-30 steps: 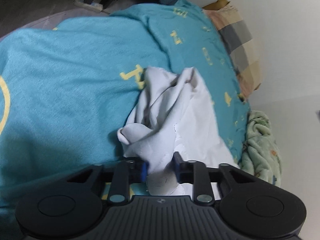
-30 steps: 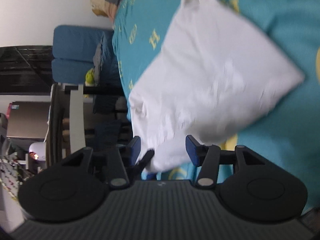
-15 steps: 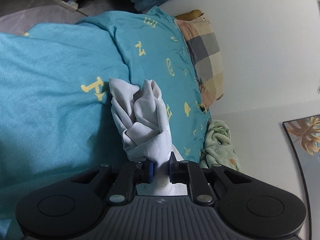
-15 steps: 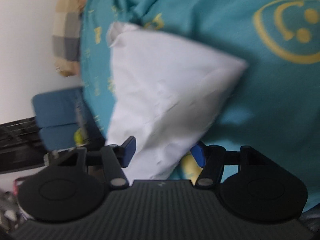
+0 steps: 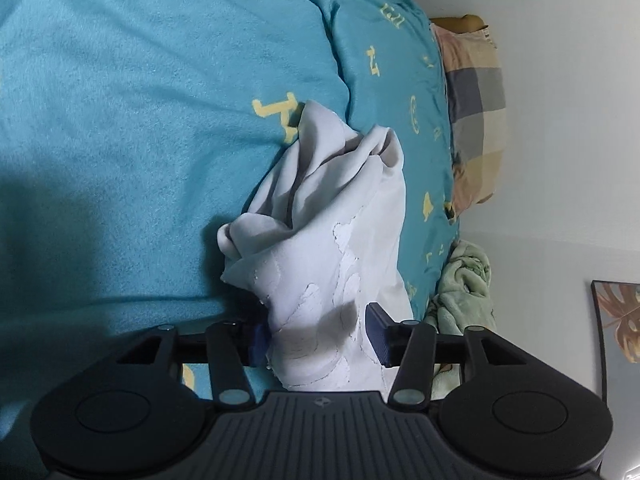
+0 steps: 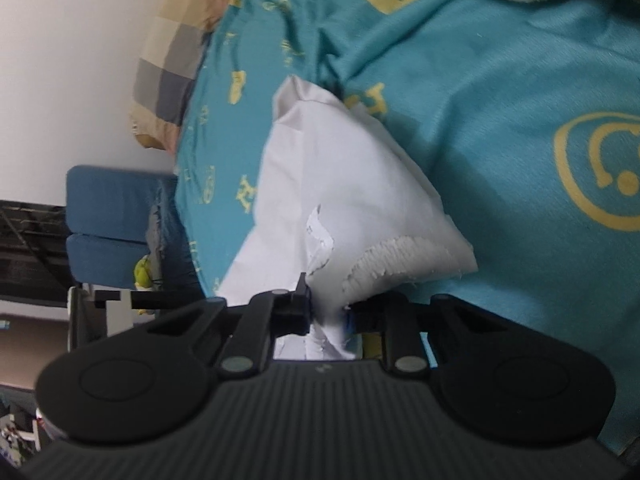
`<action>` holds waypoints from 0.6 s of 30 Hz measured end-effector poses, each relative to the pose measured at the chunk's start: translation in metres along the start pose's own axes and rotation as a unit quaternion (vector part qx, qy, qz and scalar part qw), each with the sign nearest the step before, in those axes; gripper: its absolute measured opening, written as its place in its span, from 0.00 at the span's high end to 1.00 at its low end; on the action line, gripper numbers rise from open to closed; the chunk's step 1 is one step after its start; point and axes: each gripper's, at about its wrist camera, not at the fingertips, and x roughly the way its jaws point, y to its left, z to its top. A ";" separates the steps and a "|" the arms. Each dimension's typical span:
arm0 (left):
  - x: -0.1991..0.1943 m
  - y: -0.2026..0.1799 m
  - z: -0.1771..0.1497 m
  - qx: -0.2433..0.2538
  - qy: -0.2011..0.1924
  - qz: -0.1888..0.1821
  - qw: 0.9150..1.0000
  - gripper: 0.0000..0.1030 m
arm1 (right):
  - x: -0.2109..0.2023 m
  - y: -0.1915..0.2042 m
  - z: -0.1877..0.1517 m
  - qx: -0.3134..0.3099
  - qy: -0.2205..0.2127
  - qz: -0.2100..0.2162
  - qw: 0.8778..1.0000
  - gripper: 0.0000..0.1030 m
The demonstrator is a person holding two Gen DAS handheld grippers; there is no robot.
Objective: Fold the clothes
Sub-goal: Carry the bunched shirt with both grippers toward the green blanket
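Two claws are sharing one white garment (image 5: 332,240) over the teal bedspread (image 5: 120,120). In the left wrist view, my left claw (image 5: 316,338) is standing apart, cloth bunched between its fingers, a checked pillow (image 5: 472,120) lying beyond. In the right wrist view, my right claw (image 6: 326,312) is clamping the white garment (image 6: 340,184), which is draping onto the bedspread (image 6: 500,100).

- The left gripper (image 5: 318,336) had its jaws spread wide, white cloth lying loose between the blue pads (image 5: 378,334).
- The right gripper (image 6: 328,312) had its jaws drawn close, pinching a bunch of white cloth.
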 end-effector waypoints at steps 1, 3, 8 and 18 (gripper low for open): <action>0.000 0.001 0.001 0.000 -0.001 -0.005 1.000 0.71 | -0.003 0.003 0.000 -0.007 -0.002 0.006 1.000 0.82; -0.004 0.003 0.002 -0.006 -0.003 -0.018 1.000 0.84 | -0.012 0.010 0.001 -0.019 -0.008 0.014 1.000 0.82; -0.032 -0.012 -0.003 0.005 -0.012 -0.055 0.998 0.87 | -0.044 0.025 -0.014 -0.043 -0.022 0.034 0.998 0.83; -0.093 -0.093 -0.044 0.045 -0.007 -0.073 0.996 0.87 | -0.126 0.041 -0.024 -0.015 -0.027 0.067 0.997 0.83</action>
